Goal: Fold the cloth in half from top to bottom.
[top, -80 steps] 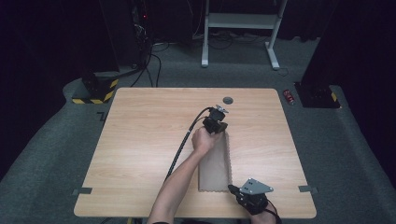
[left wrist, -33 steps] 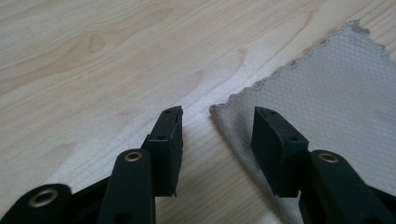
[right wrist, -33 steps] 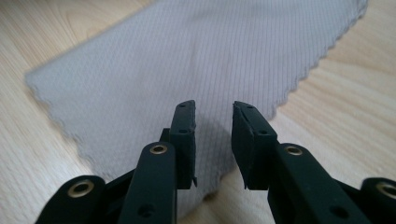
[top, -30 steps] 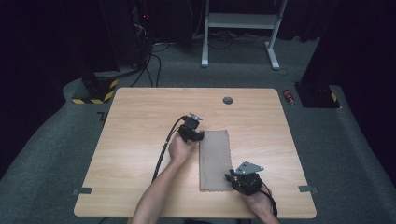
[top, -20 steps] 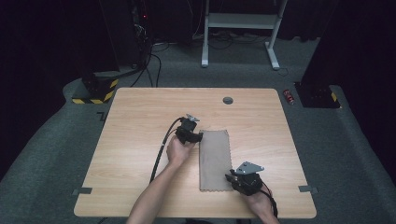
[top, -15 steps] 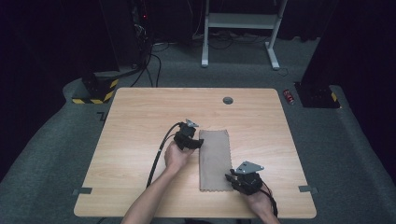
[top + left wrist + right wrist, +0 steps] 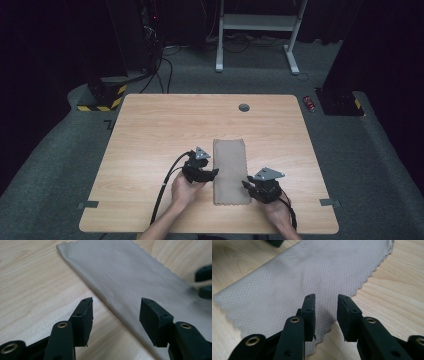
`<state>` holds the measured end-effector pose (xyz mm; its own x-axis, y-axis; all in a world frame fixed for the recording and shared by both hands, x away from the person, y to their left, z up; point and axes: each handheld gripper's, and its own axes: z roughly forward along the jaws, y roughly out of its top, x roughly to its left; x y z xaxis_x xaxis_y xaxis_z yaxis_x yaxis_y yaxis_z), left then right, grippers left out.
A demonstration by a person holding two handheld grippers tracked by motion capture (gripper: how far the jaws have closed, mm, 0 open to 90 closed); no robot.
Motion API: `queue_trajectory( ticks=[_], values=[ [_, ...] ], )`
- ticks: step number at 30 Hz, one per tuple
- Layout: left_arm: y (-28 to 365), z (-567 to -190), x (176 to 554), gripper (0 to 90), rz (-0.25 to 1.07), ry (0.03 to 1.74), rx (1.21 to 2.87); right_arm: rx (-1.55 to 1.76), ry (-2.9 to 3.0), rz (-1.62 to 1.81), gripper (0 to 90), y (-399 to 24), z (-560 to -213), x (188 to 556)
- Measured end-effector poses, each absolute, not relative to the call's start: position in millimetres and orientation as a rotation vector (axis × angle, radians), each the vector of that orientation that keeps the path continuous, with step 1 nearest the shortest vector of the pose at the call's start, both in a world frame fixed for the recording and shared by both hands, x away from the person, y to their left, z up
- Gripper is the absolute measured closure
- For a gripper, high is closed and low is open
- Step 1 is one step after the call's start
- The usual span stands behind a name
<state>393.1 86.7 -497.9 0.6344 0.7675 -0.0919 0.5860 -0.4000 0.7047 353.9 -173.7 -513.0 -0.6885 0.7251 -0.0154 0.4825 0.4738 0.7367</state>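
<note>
A grey-beige cloth (image 7: 230, 171) lies flat as a long strip on the wooden table (image 7: 150, 135). My left gripper (image 7: 212, 173) sits at the cloth's left edge, about halfway along. In the left gripper view the left gripper (image 7: 116, 306) is open and has just been opening; the cloth (image 7: 130, 272) edge runs beneath the gap, untouched by the pads. My right gripper (image 7: 247, 185) rests at the cloth's near right corner. In the right gripper view the right gripper (image 7: 325, 300) stands open with a narrow gap above the cloth's (image 7: 307, 272) zigzag edge.
A round grey cable hole (image 7: 244, 107) sits near the table's far edge. The left gripper's black cable (image 7: 164, 187) trails back over the near edge. Tape tabs (image 7: 87, 204) mark the table's front corners. A small red object (image 7: 310, 104) lies on the carpet at the right.
My left gripper has travelled from the cloth's far end toward me along its left edge, and its jaws have spread. The cloth lies flat. The right gripper has stayed put.
</note>
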Motion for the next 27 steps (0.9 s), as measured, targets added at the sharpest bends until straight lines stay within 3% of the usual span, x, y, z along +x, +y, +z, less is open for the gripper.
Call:
queue_trajectory(
  ticks=[7, 11, 18, 27],
  values=[
    [83.0, -507.0, 379.1, 43.9, 0.335, 1.042, 2.168, 1.049, 2.388, 1.031, 68.2, -170.3, -513.3, 365.9],
    [80.8, -513.9, 374.4, 42.6, 0.428, 1.01, 2.219, 1.052, 2.394, 1.012, 68.0, -171.0, -514.9, 366.8],
    [84.7, -511.9, 370.3, 42.4, 0.402, 1.027, 2.221, 1.06, 2.394, 1.002, 67.0, -177.4, -511.9, 365.4],
    [69.1, -507.0, 343.2, 41.0, 0.397, 0.863, 2.25, 1.024, 2.418, 1.013, 66.5, -178.8, -511.5, 354.7]
  ],
)
